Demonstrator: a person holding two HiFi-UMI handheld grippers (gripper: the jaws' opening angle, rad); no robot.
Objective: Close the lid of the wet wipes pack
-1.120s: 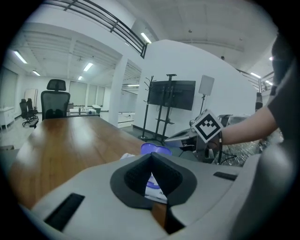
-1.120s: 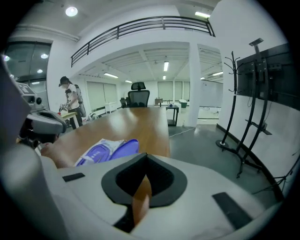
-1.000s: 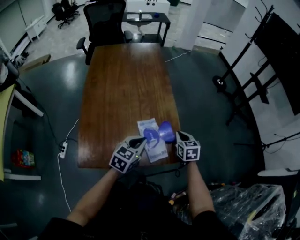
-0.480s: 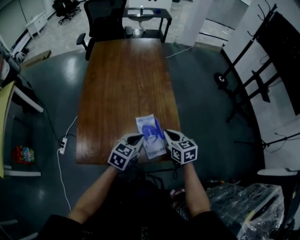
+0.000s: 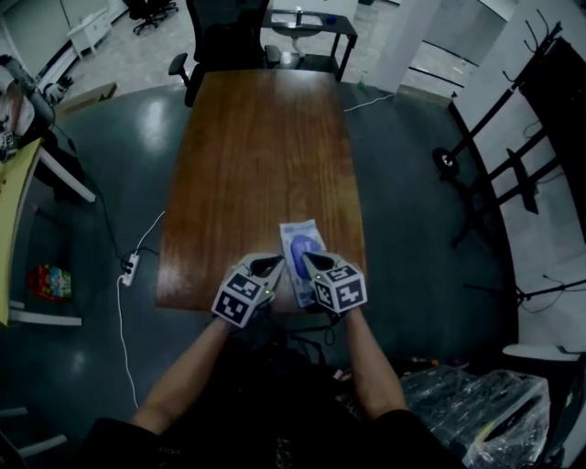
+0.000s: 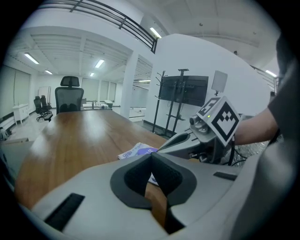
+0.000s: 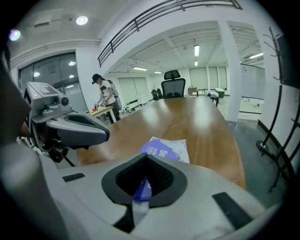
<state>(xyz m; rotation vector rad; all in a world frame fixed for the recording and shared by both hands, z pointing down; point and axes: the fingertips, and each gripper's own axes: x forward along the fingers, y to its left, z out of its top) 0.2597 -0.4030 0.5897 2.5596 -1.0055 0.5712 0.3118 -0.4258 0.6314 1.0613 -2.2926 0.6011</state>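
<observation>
The wet wipes pack (image 5: pixel 302 253) lies flat on the wooden table (image 5: pixel 256 156) near its front edge, white with a blue lid that lies down on its top. My right gripper (image 5: pixel 311 262) is shut, its tips over the near end of the pack; the blue of the pack shows below the jaws. My left gripper (image 5: pixel 267 267) is shut beside the pack's left edge, nothing between its fingers. The left gripper view shows the pack (image 6: pixel 137 150) past the shut left gripper (image 6: pixel 151 155), with the right gripper (image 6: pixel 187 143) over it. In the right gripper view the pack (image 7: pixel 169 148) lies just beyond the right gripper (image 7: pixel 146 158).
A black office chair (image 5: pixel 225 37) and a small desk (image 5: pixel 309 22) stand past the table's far end. Black stands (image 5: pixel 513 156) are on the right, a power strip (image 5: pixel 131 267) on the floor at left, a plastic bag (image 5: pixel 476 403) near right. A person (image 7: pixel 106 96) stands far off.
The blue lid stood open under my right gripper a second ago; the right gripper moved left and down, and the lid now lies flat on the pack. The left gripper stayed beside it.
</observation>
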